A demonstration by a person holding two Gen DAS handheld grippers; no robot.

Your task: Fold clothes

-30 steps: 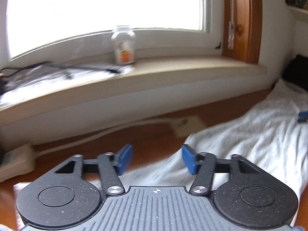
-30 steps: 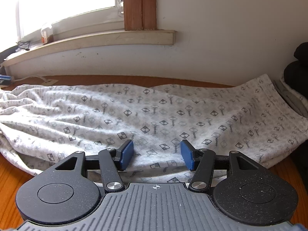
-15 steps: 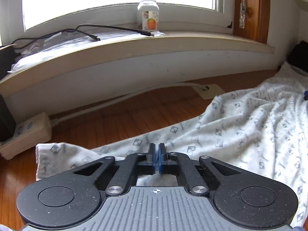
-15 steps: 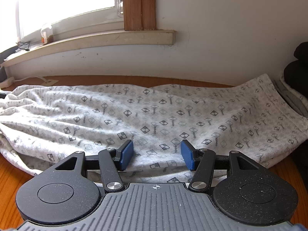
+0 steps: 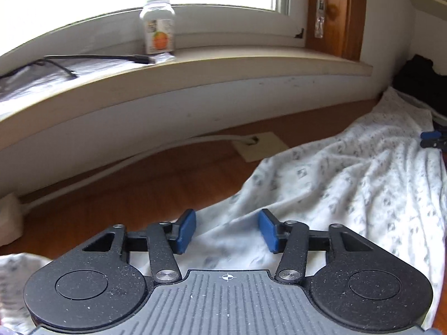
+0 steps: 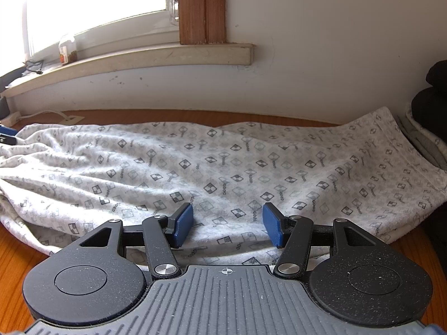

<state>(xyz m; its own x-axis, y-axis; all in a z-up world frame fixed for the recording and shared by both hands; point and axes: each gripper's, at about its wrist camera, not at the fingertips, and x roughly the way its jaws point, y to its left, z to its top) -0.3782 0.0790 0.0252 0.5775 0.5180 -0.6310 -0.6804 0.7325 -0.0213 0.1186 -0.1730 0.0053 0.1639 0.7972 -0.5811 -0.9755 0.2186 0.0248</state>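
Note:
A white garment [image 6: 223,162] with a grey diamond print lies spread and wrinkled on the wooden surface [image 6: 16,248]. My right gripper [image 6: 226,227] hovers low over its near edge, jaws apart, nothing pinched. In the left wrist view the same garment [image 5: 349,184] runs off to the right. My left gripper [image 5: 227,231] sits above its left part with the jaws opening; cloth shows below the gap, and the pads [image 5: 185,231] do not press on it. The right gripper's blue tip [image 5: 431,139] shows at the far right, and the left gripper's tip [image 6: 7,136] at the far left.
A window sill [image 5: 251,64] carries a clear bottle [image 5: 159,25] and a black cable [image 5: 83,58]. Below it a white cord [image 5: 111,167] runs to a power strip [image 5: 8,217]. Dark clothes [image 6: 433,97] are piled at the right by the wall.
The left gripper's jaws went from open to shut and now stand apart again, and its view has shifted along the garment. The right gripper has kept still.

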